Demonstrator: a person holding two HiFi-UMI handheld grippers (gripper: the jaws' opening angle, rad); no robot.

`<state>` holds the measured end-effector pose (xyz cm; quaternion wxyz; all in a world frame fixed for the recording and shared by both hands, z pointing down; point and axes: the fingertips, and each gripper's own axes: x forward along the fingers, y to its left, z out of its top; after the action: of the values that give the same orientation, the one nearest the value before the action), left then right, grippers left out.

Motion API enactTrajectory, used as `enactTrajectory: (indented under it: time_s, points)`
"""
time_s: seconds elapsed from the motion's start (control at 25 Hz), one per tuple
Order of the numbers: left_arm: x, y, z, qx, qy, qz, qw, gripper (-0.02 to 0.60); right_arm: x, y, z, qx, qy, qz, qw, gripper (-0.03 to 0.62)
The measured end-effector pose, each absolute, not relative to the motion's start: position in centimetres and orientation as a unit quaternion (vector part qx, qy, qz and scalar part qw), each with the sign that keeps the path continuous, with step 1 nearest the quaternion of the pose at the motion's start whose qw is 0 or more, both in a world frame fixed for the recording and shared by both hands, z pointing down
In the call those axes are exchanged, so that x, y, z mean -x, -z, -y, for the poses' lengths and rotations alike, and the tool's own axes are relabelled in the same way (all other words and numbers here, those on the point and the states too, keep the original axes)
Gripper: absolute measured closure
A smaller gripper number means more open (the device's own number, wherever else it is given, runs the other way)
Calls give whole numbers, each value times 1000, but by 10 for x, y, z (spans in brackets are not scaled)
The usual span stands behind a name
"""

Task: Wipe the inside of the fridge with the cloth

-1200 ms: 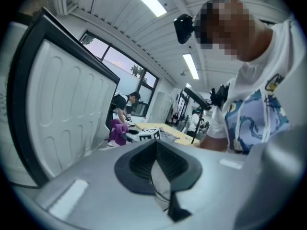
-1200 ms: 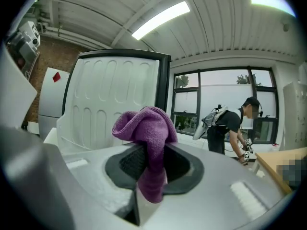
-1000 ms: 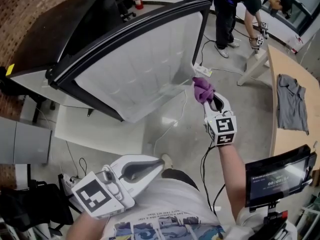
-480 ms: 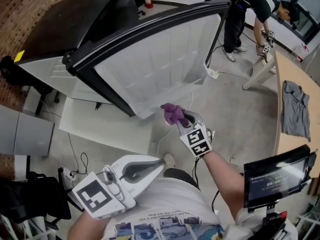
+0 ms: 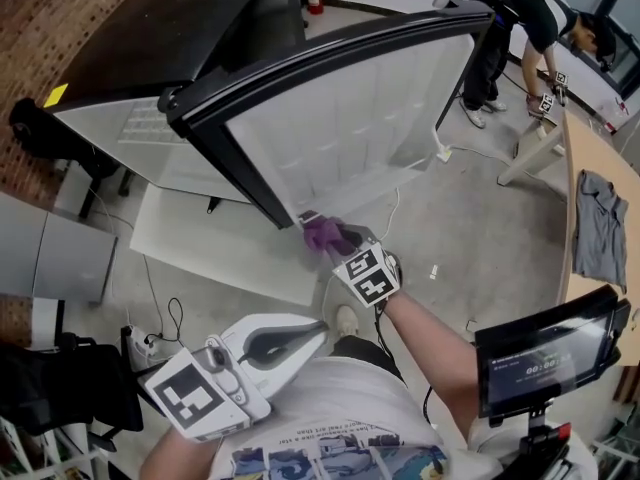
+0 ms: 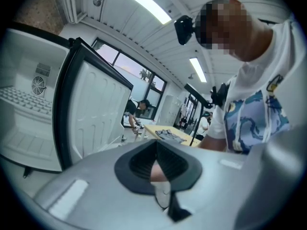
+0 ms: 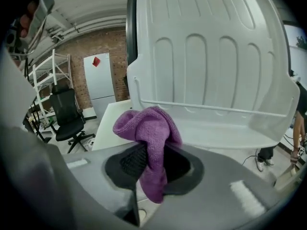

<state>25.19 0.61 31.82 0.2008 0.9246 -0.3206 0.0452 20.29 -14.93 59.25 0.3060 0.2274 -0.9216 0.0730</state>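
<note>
The fridge (image 5: 120, 58) is at the far left, with its door (image 5: 350, 118) swung open toward the right. At the near left, the left gripper (image 5: 318, 328) has its jaws pressed together on nothing. Right of it, the right gripper (image 5: 345, 240) is clamped on the purple cloth (image 5: 322, 233), right at the near corner of the door's white lining.

Fuzzy purple cloth (image 7: 148, 138), soft matt pile, pinched in ribbed black rubber pads (image 7: 130, 163) of the right gripper (image 7: 153, 164). Smooth grey plastic shell there, dull sheen; same on the left gripper (image 6: 156, 166). Fridge door liner (image 7: 211, 56): moulded white plastic, smooth, faintly glossy. Black door frame (image 5: 330, 56), shiny. Bare grey concrete floor (image 5: 470, 228), matt. Rough red brick wall (image 5: 50, 8). Pale wooden table (image 5: 580, 143), flat finish.
</note>
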Motion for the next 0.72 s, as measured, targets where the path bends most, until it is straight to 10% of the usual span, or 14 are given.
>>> enactTrajectory:
  time_s: [0.72]
  points:
    - [-267, -321, 10, -931, -54, 297, 204, 577, -238, -594, 187, -254, -148, 907, 301, 514]
